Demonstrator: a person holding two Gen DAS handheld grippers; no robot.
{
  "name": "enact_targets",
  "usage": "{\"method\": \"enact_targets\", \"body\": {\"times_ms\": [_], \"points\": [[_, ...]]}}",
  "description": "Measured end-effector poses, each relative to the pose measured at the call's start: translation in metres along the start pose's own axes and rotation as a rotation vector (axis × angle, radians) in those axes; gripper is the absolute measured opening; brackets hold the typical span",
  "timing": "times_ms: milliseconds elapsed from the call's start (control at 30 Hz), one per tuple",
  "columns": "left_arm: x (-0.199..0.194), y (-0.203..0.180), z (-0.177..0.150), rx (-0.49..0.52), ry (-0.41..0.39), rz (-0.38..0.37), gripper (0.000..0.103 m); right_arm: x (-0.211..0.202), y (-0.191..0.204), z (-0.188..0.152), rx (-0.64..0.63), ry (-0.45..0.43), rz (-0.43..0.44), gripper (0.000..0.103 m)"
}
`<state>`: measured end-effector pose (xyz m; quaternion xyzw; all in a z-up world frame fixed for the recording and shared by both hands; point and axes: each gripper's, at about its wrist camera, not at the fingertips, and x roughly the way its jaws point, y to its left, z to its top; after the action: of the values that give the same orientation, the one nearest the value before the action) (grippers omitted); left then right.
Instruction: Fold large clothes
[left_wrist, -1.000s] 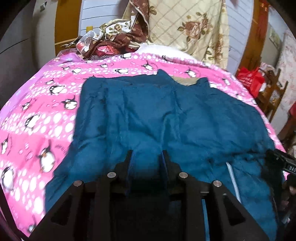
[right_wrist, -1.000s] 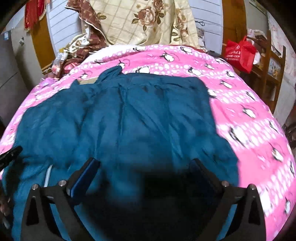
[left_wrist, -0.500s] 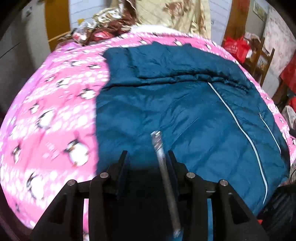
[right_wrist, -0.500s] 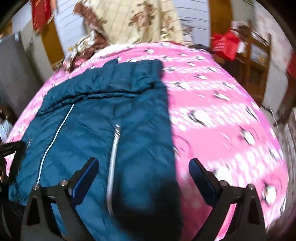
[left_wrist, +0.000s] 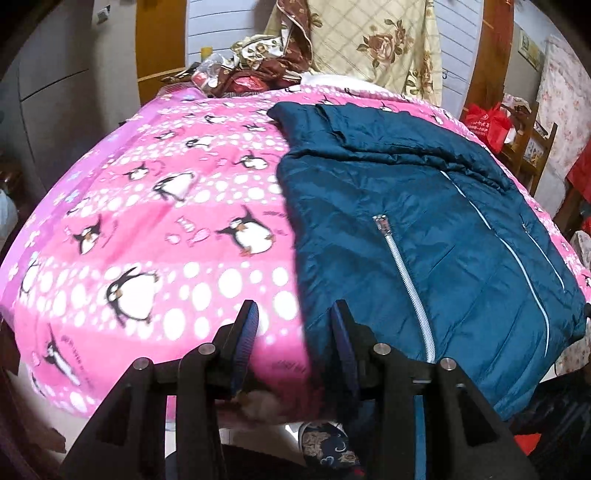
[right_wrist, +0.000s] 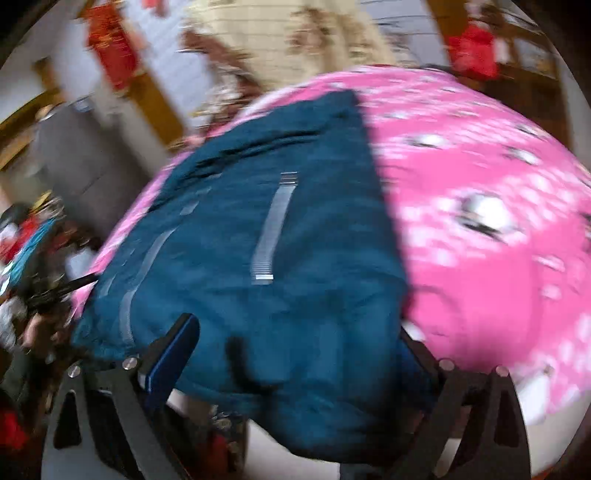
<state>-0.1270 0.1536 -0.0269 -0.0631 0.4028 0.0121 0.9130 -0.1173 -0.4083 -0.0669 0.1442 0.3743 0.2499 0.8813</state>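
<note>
Flipped over since a second ago, the blue jacket (left_wrist: 424, 236) now shows its front, silver zippers (left_wrist: 404, 280) up, where before only a plain back panel lay spread across the bed. Half a second ago the left gripper (left_wrist: 293, 332) was pinched near the hem by the zipper; now its fingers (left_wrist: 248, 325) stand apart with nothing between them, hanging at the jacket's left edge, one finger over pink cover and the other over blue fabric. So that's a release!

Over on the right wrist view, everything is smeared by motion, but the right gripper (right_wrist: 299, 347) is spread wide, its blue-padded fingers (right_wrist: 173, 354) either side of the jacket's near hem, which droops over the bed's edge. It grips nothing that can be seen.

Where's the jacket? It lies on the pink penguin bedspread (left_wrist: 159, 229), taking up the right-hand part of the cover in the left wrist view, collar end toward the far side of the bed near the floral quilt (left_wrist: 373, 48), hem nearest the grippers. To the jacket's right, a red bag (left_wrist: 487, 122) sits off the bed.

Progress, judging by the layout: the garment looks turned and roughly flattened, sleeves apparently tucked out of sight. The real folding, bringing hem toward collar and squaring it off, looks not yet done.
</note>
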Motion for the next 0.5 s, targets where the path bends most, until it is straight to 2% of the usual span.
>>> {"method": "enact_targets", "body": {"times_ms": [67, 133, 167, 233, 333, 400, 500], "points": [[-0.004, 0.009, -0.006, -0.035, 0.001, -0.005, 0.032, 0.009, 0.004, 0.002, -0.041, 0.006, -0.065, 0.096], [-0.009, 0.020, -0.013, -0.078, 0.000, -0.007, 0.032, 0.012, -0.007, 0.005, 0.006, -0.029, -0.106, 0.088], [-0.012, 0.025, -0.018, -0.095, -0.006, -0.001, 0.032, 0.009, -0.012, 0.005, 0.037, -0.048, -0.099, 0.085], [-0.017, 0.031, -0.027, -0.118, -0.010, -0.011, 0.031, 0.007, -0.010, 0.004, 0.043, -0.041, -0.041, 0.085], [-0.020, 0.038, -0.040, -0.165, 0.007, -0.088, 0.031, 0.008, -0.003, 0.000, 0.004, -0.029, -0.045, 0.084], [-0.019, 0.033, -0.047, -0.175, 0.038, -0.170, 0.031, 0.004, -0.014, -0.001, 0.068, -0.051, -0.036, 0.077], [-0.017, 0.016, -0.059, -0.158, 0.068, -0.251, 0.031, -0.004, -0.028, -0.004, 0.168, -0.076, -0.001, 0.072]]}}
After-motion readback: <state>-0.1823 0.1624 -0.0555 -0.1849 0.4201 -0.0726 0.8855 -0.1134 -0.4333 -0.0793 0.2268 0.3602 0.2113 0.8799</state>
